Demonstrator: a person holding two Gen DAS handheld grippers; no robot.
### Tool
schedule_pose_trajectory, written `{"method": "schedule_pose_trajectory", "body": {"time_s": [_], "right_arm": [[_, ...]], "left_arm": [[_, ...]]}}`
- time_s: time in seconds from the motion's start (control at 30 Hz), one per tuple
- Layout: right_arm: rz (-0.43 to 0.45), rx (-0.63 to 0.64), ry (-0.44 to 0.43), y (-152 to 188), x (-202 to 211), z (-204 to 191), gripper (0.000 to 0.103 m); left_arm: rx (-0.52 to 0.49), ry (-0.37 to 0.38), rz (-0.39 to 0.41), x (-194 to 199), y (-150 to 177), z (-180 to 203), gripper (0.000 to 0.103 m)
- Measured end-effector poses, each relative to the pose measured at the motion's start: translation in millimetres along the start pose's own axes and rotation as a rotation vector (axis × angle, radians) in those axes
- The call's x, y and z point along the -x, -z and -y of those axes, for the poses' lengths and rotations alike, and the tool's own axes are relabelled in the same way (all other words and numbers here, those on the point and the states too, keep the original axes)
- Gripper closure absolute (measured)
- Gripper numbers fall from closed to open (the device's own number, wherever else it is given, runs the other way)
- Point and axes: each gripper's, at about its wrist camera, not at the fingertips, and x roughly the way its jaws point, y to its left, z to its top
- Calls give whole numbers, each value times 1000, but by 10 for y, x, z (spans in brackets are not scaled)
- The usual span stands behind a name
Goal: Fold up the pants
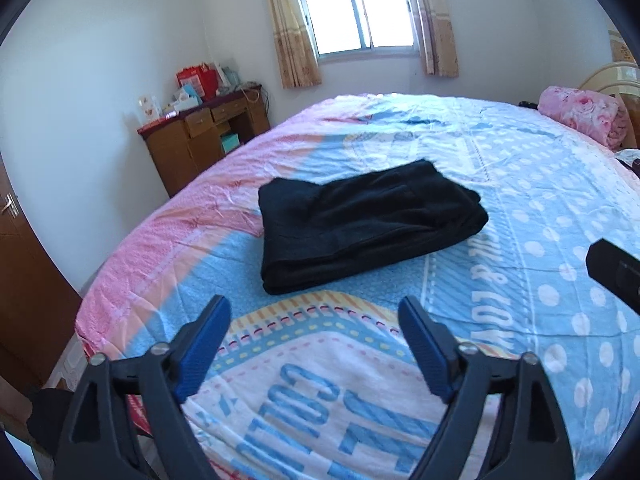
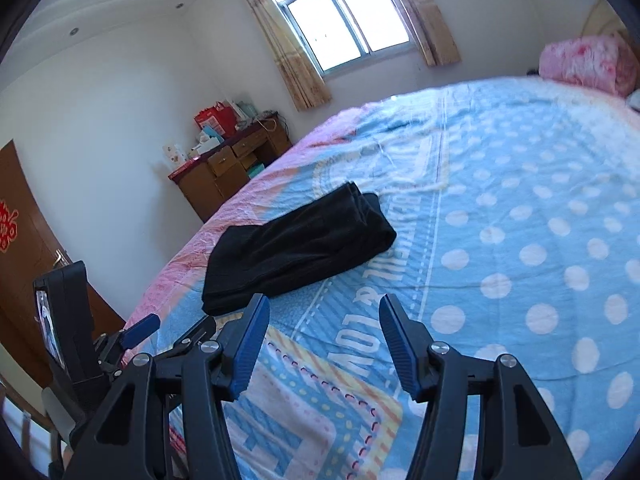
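Black pants lie folded into a compact stack on the bed's blue and pink patterned sheet. They also show in the right wrist view. My left gripper is open and empty, held above the sheet a little short of the pants' near edge. My right gripper is open and empty, above the sheet to the right of the pants. The left gripper's body shows at the left of the right wrist view. Part of the right gripper shows at the right edge of the left wrist view.
A rolled pink floral quilt lies at the bed's far right by the headboard. A wooden desk with boxes stands against the far wall left of the bed. A curtained window is behind. A wooden door is at the left.
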Motion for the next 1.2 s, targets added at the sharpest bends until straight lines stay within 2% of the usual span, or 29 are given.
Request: {"method": "schedule_pose_trajectory", "body": {"time_s": [0.1, 0.13, 0.2, 0.43, 0.57, 0.77, 0.93, 1.2], "right_arm": [[75, 67, 22, -7, 249, -148, 43], [107, 86, 28, -8, 333, -195, 39], [162, 118, 31, -11, 507, -289, 34], [285, 190, 47, -42, 889, -550, 32], [316, 192, 46, -37, 1052, -635, 32], [374, 216, 88, 9, 1314, -735, 31], [406, 224, 96, 83, 1477, -779, 30], [441, 227, 127, 118, 1585, -796, 27]], "left_arm": [[4, -4, 59, 219, -15, -28, 4], [6, -7, 74, 284, -23, -43, 0], [13, -15, 98, 377, -32, -69, 0], [56, 4, 155, 701, -39, -217, 0], [56, -36, 182, 901, -21, -277, 0], [79, -51, 251, 1173, 53, -390, 0], [101, -46, 258, 1263, 24, -437, 0], [73, -74, 287, 1355, 23, -384, 0]]}}
